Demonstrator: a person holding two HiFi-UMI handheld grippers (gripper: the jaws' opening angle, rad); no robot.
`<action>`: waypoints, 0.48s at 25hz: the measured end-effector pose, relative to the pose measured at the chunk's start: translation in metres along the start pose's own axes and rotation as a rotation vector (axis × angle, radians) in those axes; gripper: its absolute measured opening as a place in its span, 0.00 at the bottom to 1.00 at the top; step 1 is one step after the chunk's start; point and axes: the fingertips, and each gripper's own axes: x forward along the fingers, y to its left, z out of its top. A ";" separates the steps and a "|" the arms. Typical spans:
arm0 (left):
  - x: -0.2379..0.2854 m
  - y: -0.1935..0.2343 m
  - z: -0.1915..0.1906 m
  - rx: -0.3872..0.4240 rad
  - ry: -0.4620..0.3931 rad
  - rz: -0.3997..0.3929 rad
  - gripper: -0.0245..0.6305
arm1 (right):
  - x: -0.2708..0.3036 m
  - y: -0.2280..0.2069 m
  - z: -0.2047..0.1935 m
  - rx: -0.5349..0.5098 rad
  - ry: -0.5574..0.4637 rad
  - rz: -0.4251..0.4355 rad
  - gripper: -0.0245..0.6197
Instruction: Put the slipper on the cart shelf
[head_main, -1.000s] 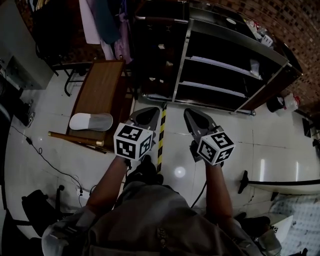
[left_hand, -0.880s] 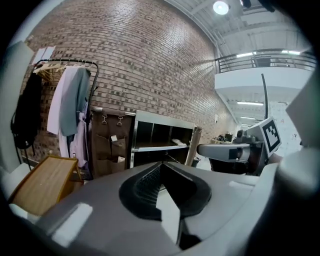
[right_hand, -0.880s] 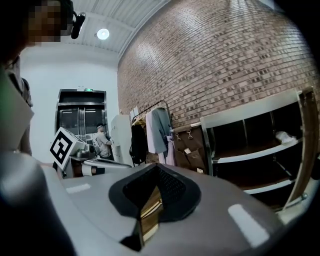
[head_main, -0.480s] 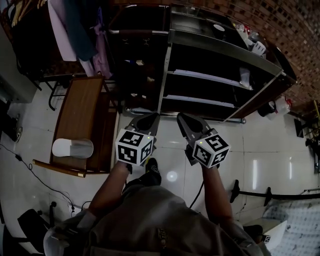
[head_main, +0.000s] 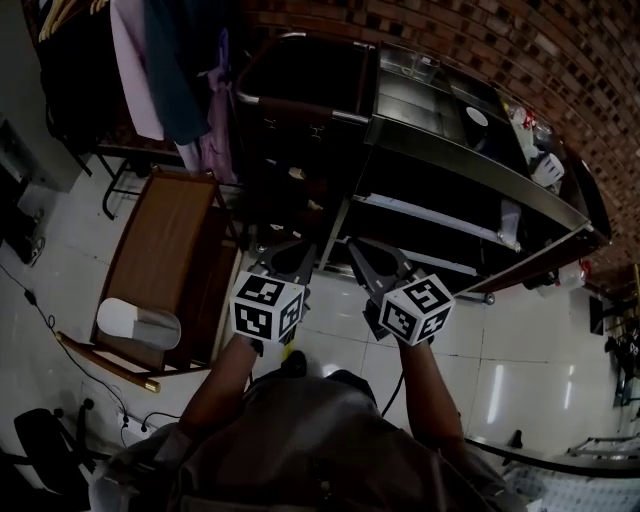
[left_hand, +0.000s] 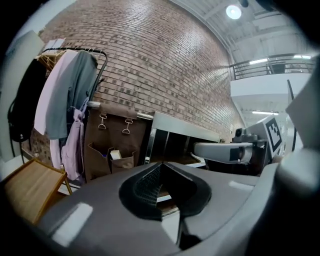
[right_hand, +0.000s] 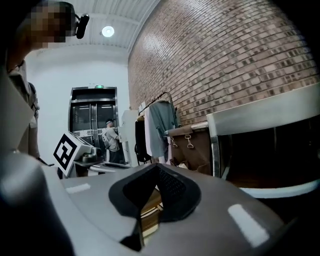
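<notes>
both claws are pressed together and empty: the left claw (head_main: 285, 262) and right claw (head_main: 375, 262) hang side by side in front of the cart shelf (head_main: 430, 213). the white slipper (head_main: 138, 323) lies on the near end of the wooden bench (head_main: 165, 240), well left of the left claw.

Low wooden table (head_main: 165, 235) on pale tiled floor (head_main: 520, 365), white slipper (head_main: 138, 323) lying flat at its near end; metal cart (head_main: 470, 165) off to the right, small white items on top tier.
</notes>
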 end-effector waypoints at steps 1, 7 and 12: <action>0.001 0.008 0.002 -0.007 -0.004 0.017 0.05 | 0.009 -0.002 0.003 -0.004 0.003 0.019 0.04; -0.004 0.061 0.014 -0.061 -0.045 0.162 0.05 | 0.077 0.006 0.017 -0.032 0.024 0.197 0.04; -0.020 0.111 0.022 -0.118 -0.094 0.354 0.05 | 0.135 0.028 0.019 -0.072 0.061 0.410 0.04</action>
